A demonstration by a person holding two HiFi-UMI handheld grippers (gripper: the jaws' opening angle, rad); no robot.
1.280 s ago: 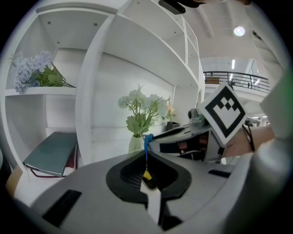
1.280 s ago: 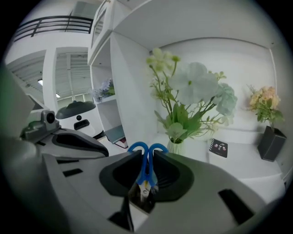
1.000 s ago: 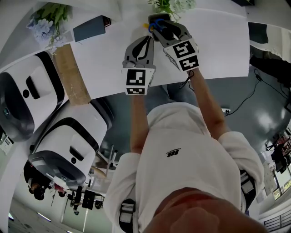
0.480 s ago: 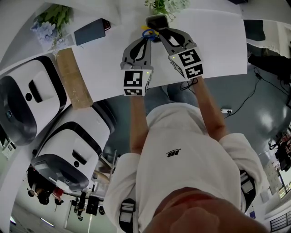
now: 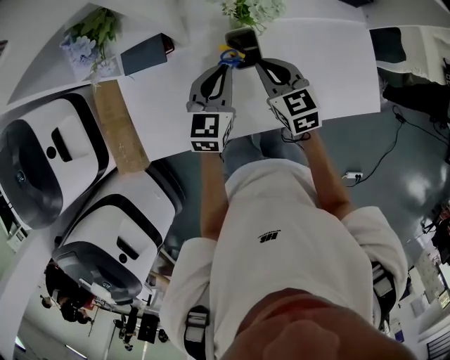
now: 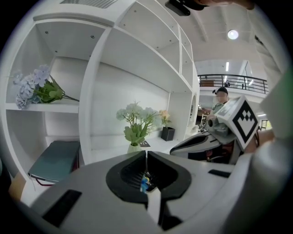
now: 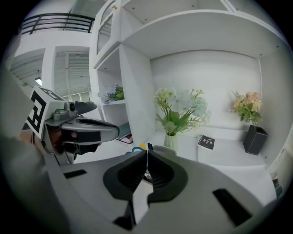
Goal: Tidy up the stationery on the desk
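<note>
Blue and yellow scissors (image 5: 228,55) are at the tip of my left gripper (image 5: 223,63), which is shut on them. In the left gripper view a blue and yellow piece of the scissors (image 6: 145,183) sits between the closed jaws of my left gripper (image 6: 146,154). A dark pen holder (image 5: 242,36) stands just beyond on the white shelf. My right gripper (image 5: 256,62) is beside it and its jaws have just been closing. They now meet in the right gripper view (image 7: 147,153). Only a thin blue sliver shows in the slit, and I cannot tell if it is pinched.
A vase of white flowers (image 5: 249,10) stands behind the pen holder. A teal book (image 5: 144,50) and blue flowers (image 5: 91,46) sit in the compartment to the left. To the right are a small black notebook (image 7: 207,141) and a black pot (image 7: 254,137). A wooden board (image 5: 119,126) lies left.
My right gripper stood open around the pen holder, then drew back toward me and its jaws closed. My left gripper has stayed shut on the scissors and barely moved.
</note>
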